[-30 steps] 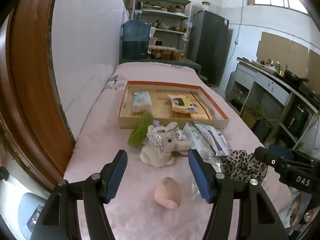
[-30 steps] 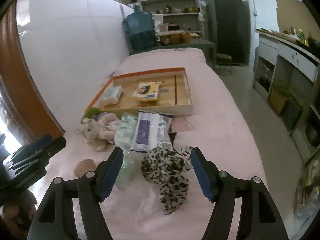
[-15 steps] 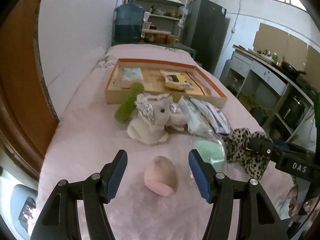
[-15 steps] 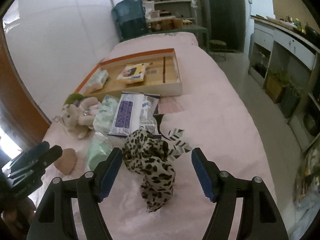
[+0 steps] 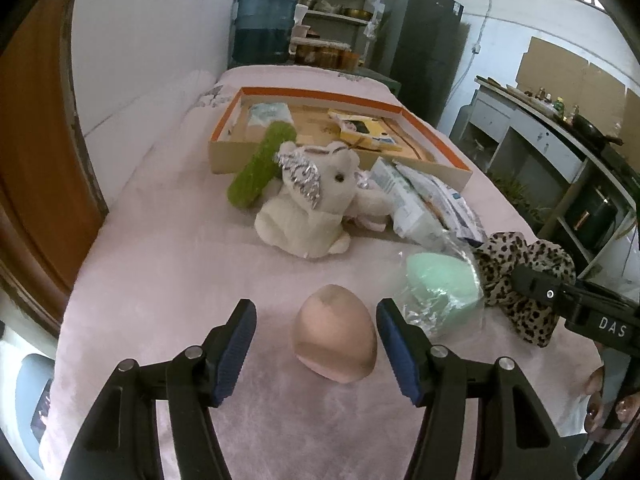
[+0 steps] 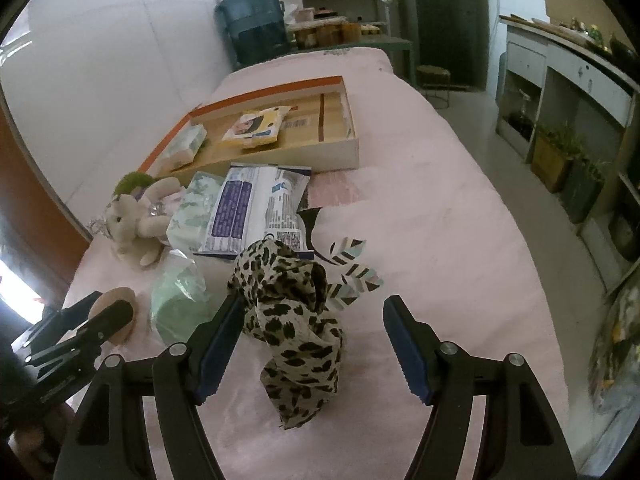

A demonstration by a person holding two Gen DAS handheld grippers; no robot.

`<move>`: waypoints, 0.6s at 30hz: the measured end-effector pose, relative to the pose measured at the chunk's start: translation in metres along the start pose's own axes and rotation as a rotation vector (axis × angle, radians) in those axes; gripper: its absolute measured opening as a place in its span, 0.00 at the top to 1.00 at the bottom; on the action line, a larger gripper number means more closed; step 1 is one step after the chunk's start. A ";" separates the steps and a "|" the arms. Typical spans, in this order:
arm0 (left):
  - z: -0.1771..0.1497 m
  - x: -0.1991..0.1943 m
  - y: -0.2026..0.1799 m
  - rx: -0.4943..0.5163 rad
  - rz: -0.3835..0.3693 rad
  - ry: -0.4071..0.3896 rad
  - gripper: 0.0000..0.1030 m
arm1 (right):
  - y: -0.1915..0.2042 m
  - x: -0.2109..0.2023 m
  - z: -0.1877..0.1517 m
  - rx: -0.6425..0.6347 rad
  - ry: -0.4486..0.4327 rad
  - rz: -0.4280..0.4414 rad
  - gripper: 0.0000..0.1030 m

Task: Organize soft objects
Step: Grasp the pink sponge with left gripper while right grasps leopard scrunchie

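A pink egg-shaped sponge (image 5: 335, 338) lies on the pink bed cover between the open fingers of my left gripper (image 5: 316, 338), not gripped. A leopard-print cloth (image 6: 294, 312) lies between the open fingers of my right gripper (image 6: 314, 344), nearer the left finger. A green sponge in a clear bag (image 5: 442, 286) sits between the two. A white plush rabbit (image 5: 312, 208), a green fuzzy roll (image 5: 260, 168) and wipe packs (image 6: 240, 208) lie in front of an orange-rimmed box (image 5: 320, 94). The right gripper also shows in the left wrist view (image 5: 576, 308).
The box holds a tissue pack (image 6: 182, 148) and a yellow packet (image 6: 256, 126). A white wall (image 5: 152, 40) and a brown door frame (image 5: 36, 160) run along the left. A water jug (image 5: 264, 26), shelves and a cabinet stand beyond the bed. Counters line the right.
Both grippers have moved forward and down toward the bed. The pink sponge now lies between the left fingers and the leopard cloth between the right fingers. Nothing has been gripped.
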State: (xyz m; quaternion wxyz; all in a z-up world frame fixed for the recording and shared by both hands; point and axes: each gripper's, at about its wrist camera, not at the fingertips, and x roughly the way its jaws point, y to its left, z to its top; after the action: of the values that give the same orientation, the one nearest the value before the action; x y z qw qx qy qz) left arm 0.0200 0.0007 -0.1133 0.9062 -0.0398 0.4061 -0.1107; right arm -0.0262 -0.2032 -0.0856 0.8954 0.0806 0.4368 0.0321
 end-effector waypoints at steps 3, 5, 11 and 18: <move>-0.001 0.005 0.002 -0.009 -0.005 0.017 0.49 | 0.000 0.003 0.000 -0.007 0.002 -0.012 0.29; -0.002 0.005 0.003 -0.013 -0.017 0.015 0.53 | -0.001 0.005 -0.001 -0.004 0.005 -0.006 0.29; -0.003 0.003 -0.003 0.007 -0.036 0.006 0.63 | -0.007 0.007 -0.004 0.023 0.027 0.036 0.67; -0.002 -0.005 -0.005 0.012 -0.036 -0.016 0.64 | -0.007 0.001 -0.004 0.033 0.020 0.067 0.83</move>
State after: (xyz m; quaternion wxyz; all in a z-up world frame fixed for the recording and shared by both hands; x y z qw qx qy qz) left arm 0.0147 -0.0029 -0.1104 0.9074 -0.0426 0.3975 -0.1293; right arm -0.0285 -0.2095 -0.0898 0.8878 0.1098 0.4435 0.0557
